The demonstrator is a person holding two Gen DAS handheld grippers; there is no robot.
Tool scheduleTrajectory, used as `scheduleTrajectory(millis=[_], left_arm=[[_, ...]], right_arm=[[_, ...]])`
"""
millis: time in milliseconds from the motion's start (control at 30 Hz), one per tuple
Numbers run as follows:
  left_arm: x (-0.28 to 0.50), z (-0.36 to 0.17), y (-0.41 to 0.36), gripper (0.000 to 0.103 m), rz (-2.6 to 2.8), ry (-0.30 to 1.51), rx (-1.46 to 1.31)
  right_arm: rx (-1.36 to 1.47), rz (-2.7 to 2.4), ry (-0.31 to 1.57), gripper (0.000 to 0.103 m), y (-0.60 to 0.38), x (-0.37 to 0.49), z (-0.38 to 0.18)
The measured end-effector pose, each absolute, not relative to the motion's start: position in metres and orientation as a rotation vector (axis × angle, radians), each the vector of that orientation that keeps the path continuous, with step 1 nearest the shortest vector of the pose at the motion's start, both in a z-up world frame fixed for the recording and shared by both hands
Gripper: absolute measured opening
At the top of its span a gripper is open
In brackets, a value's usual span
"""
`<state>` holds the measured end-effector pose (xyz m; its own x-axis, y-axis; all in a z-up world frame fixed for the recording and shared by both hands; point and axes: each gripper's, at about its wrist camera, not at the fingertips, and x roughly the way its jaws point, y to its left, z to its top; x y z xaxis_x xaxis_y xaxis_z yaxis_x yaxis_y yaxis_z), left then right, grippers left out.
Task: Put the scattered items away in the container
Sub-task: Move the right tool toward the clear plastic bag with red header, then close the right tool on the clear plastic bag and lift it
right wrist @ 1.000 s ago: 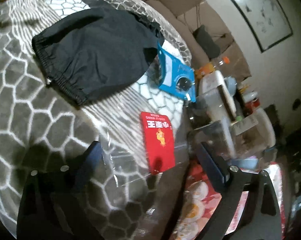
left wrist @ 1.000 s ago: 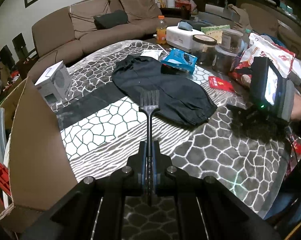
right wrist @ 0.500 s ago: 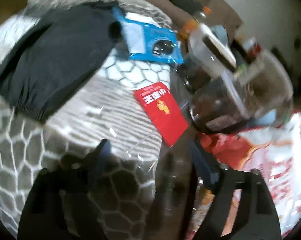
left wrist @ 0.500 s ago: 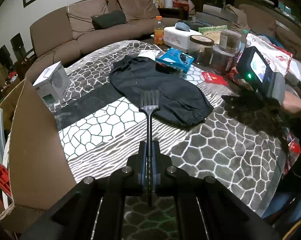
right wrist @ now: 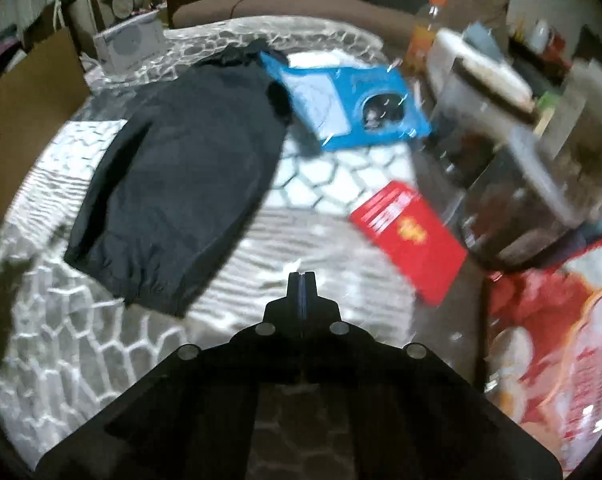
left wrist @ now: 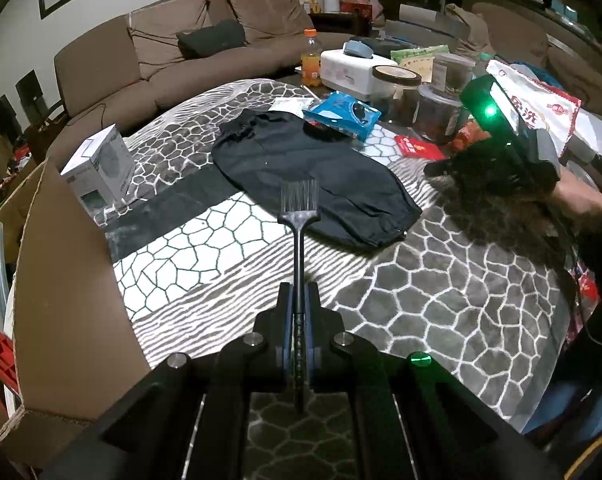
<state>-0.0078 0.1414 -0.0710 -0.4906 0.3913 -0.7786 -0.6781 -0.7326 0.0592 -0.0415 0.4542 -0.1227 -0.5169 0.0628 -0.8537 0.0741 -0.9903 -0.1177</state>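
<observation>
A slim black comb with a long straight handle and a row of fine upright teeth (left wrist: pixel 299 216) is clamped by its handle in the left gripper (left wrist: pixel 299 300), whose two blue-lined fingers (left wrist: pixel 285 320) press against it from either side. The comb juts forward above a grey and white blanket printed with a cracked-stone pattern (left wrist: pixel 441 292) that covers the table. To the left of the gripper stands the brown cardboard box (left wrist: pixel 65 264), its tall flap rising at the blanket's edge.

Ahead of the comb's teeth lies a black cloth garment with an elastic cuff (left wrist: pixel 309 172), spread flat on the blanket. Just beyond it rests a flat blue packet with a round dark window (left wrist: pixel 343 114), its near edge touching the garment. To the right of that lies a flat red packet with yellow print (left wrist: pixel 417 148), near a group of clear plastic jars with dark contents (left wrist: pixel 397 92). A white carton with a grey picture (left wrist: pixel 101 168) stands at the left of the blanket, close to the box.

The right gripper (right wrist: pixel 302 280) hangs over the blanket with its fingers pressed together and nothing visible between them; the red packet (right wrist: pixel 413 240) lies to its right, the garment (right wrist: pixel 181 168) to its left. This view is blurred. In the left wrist view a hand (left wrist: pixel 581 196) holds the right gripper's body beside the jars.
</observation>
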Motion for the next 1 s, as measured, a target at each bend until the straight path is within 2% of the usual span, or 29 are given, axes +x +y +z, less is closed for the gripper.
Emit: scheduleTrajectory(millis=[100,133,200,233,267,367,400,467,667,700,767,833,867,900,967,1000], left_arm=[[-0.008,-0.071,0.141,0.005,2.218,0.483,-1.035],[-0.008,-0.071,0.141,0.005,2.217,0.483,-1.035],[-0.008,-0.07,0.141,0.005,2.216,0.481,-1.033],[-0.008,-0.069,0.141,0.005,2.216,0.48,-1.032],[-0.007,-0.069,0.141,0.005,2.216,0.479,-1.03],[-0.007,-0.068,0.141,0.005,2.216,0.479,-1.027],[-0.007,-0.068,0.141,0.005,2.215,0.479,-1.027],[-0.007,-0.069,0.141,0.005,2.215,0.481,-1.029],[-0.008,-0.069,0.138,0.005,2.212,0.48,-1.035],[-0.008,-0.069,0.138,0.005,2.211,0.48,-1.035],[-0.008,-0.068,0.137,0.005,2.211,0.48,-1.034],[-0.008,-0.067,0.137,0.005,2.21,0.479,-1.032],[-0.008,-0.067,0.136,0.005,2.209,0.479,-1.031],[-0.008,-0.066,0.136,0.005,2.209,0.478,-1.029],[-0.008,-0.066,0.135,0.005,2.209,0.477,-1.028],[-0.008,-0.066,0.135,0.005,2.208,0.476,-1.028]], right_arm=[[1.596,-2.713,0.234,0.003,0.459,-0.044,-0.124],[1.604,-2.687,0.231,0.007,0.458,-0.043,-0.125],[1.614,-2.64,0.249,0.033,0.45,-0.042,-0.128],[1.579,-2.651,0.318,0.051,0.441,-0.039,-0.128],[1.532,-2.668,0.399,0.057,0.432,-0.037,-0.128],[1.481,-2.724,0.71,0.057,0.412,-0.041,-0.135],[1.474,-2.738,0.752,0.056,0.412,-0.045,-0.138],[1.46,-2.761,0.795,0.063,0.414,-0.052,-0.14],[1.478,-2.819,0.915,0.063,0.42,-0.069,-0.143],[1.48,-2.808,0.944,0.061,0.418,-0.07,-0.145],[1.483,-2.764,1.012,0.039,0.407,-0.071,-0.15],[1.48,-2.719,1.111,0.029,0.396,-0.07,-0.156],[1.473,-2.697,1.183,0.029,0.39,-0.07,-0.16],[1.458,-2.675,1.266,0.032,0.386,-0.069,-0.163],[1.397,-2.692,1.406,0.062,0.386,-0.066,-0.166],[1.41,-2.718,1.351,0.066,0.394,-0.069,-0.163]])
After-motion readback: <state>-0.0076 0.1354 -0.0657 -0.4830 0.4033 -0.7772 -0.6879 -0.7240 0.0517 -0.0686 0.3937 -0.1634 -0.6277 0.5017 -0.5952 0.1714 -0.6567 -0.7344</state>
